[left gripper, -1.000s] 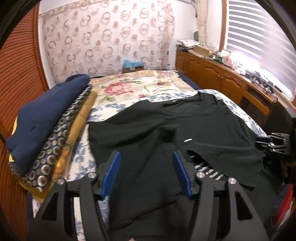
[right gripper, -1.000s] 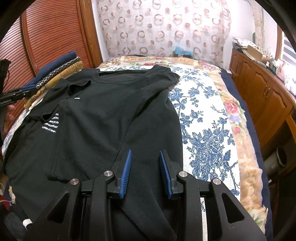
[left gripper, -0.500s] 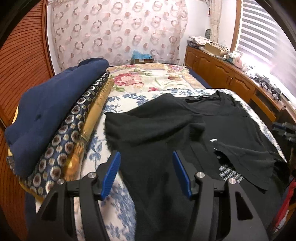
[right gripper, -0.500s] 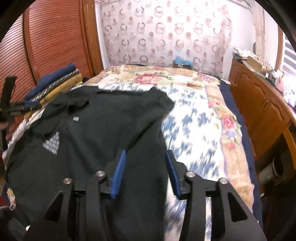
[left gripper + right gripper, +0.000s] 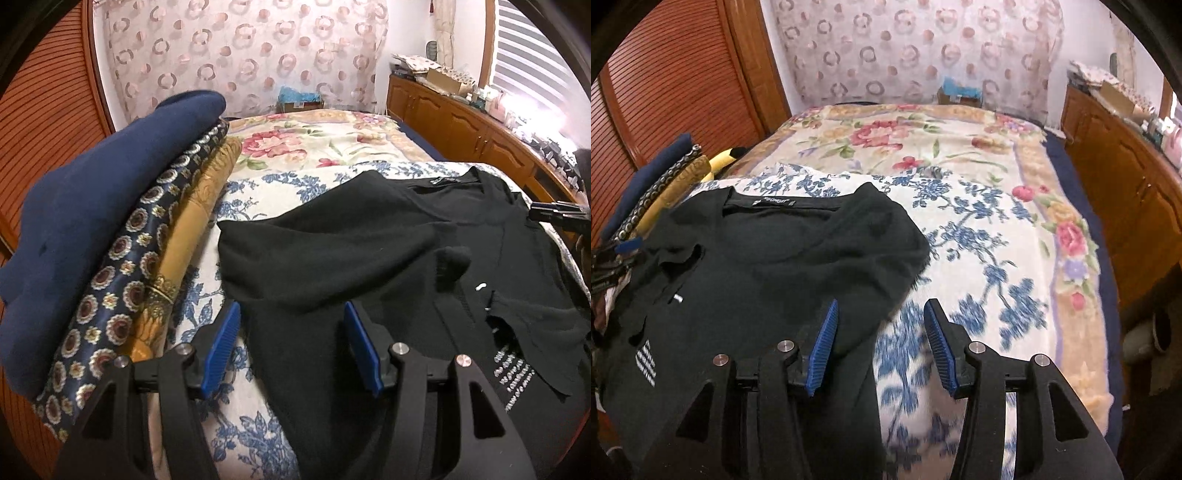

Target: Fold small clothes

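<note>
A black T-shirt [image 5: 369, 258] lies spread on the flowered bedspread [image 5: 317, 147], with white print near its hem; it also shows in the right wrist view [image 5: 768, 266]. My left gripper [image 5: 291, 328] is open and empty, just above the shirt's left side near its sleeve. My right gripper [image 5: 881, 328] is open and empty, over the shirt's right edge by the right sleeve, half above the blue-flowered cover [image 5: 979, 266]. The right gripper shows at the far right of the left wrist view [image 5: 554, 214].
A stack of folded clothes, navy on top [image 5: 92, 221], lies at the bed's left side against a wooden slatted door [image 5: 665, 92]. A wooden cabinet [image 5: 461, 125] runs along the right. A patterned curtain [image 5: 240, 55] hangs behind the bed.
Both grippers have drawn back and outward toward the shirt's sides. The right gripper has opened wider and shifted right to the shirt's edge; the left has shifted left.
</note>
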`<state>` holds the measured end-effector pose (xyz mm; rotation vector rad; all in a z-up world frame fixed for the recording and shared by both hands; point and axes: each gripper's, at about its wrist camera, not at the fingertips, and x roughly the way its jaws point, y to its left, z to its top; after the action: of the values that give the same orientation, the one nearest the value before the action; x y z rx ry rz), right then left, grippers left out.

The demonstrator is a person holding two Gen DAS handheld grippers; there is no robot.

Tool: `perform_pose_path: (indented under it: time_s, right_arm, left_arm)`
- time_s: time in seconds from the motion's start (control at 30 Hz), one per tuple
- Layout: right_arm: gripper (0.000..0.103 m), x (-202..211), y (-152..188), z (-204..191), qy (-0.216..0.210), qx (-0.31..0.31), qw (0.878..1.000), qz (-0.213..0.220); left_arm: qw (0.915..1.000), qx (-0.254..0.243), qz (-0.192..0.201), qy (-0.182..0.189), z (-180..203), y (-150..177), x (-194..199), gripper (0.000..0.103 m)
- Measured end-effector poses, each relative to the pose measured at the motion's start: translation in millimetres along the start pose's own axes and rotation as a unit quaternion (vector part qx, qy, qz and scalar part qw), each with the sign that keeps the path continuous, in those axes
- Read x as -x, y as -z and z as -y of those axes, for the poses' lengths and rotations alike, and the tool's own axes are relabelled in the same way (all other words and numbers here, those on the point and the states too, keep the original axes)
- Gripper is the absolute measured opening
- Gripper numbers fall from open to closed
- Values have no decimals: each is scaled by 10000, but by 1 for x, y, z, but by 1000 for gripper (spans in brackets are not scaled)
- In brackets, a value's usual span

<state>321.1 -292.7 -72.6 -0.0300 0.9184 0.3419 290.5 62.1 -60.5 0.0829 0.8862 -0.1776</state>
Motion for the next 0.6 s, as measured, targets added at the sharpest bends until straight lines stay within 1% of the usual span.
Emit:
perform_pose_path:
  time_s: [0.17, 0.27, 0.37, 0.5, 0.6]
  right_arm:
    - [50, -16, -11, 0, 1, 56, 10000, -44]
    - [50, -22, -14, 1, 3, 93, 9999, -56]
    - [50, -26, -17, -5, 83, 239, 9997, -33]
    - [50, -29, -16, -15, 213, 469, 9987, 26]
    - [50, -32, -16, -14, 221, 478, 9986, 82]
  left_arm:
    - [9999, -58, -109, -34, 1, -2, -12, 58]
    - [9999, -32, -134, 12, -2, -3, -16, 58]
    - [9998, 74, -159, 107, -6, -5, -18, 58]
    - [9997, 97, -156, 139, -9, -4, -19, 58]
    - [9997, 113, -164, 137, -9, -4, -19, 58]
